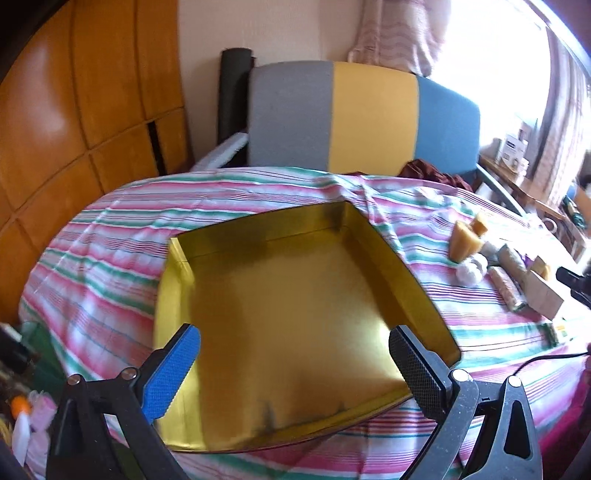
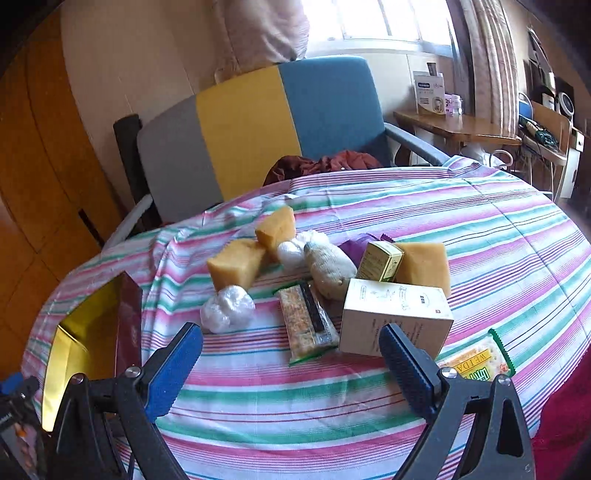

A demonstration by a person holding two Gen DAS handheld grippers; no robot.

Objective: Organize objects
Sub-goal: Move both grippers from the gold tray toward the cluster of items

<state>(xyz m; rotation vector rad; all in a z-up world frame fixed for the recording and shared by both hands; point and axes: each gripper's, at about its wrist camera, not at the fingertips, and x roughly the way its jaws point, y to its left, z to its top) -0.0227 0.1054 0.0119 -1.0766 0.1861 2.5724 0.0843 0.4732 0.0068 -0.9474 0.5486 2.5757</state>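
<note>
Light: daylight from the window [image 2: 369,18] ahead of me, blown out.
Edges: fisheye bending, dark corners.
Sharpness: my views slightly soft.

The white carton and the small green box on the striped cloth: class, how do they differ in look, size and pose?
1. The white carton is pale cream with faint print; the small green box is olive green with yellowish edges.
2. The white carton is clearly larger than the small green box.
3. The white carton sits nearer the camera; the small green box lies behind it, against a yellow sponge.

Both are closed cardboard boxes.
</note>
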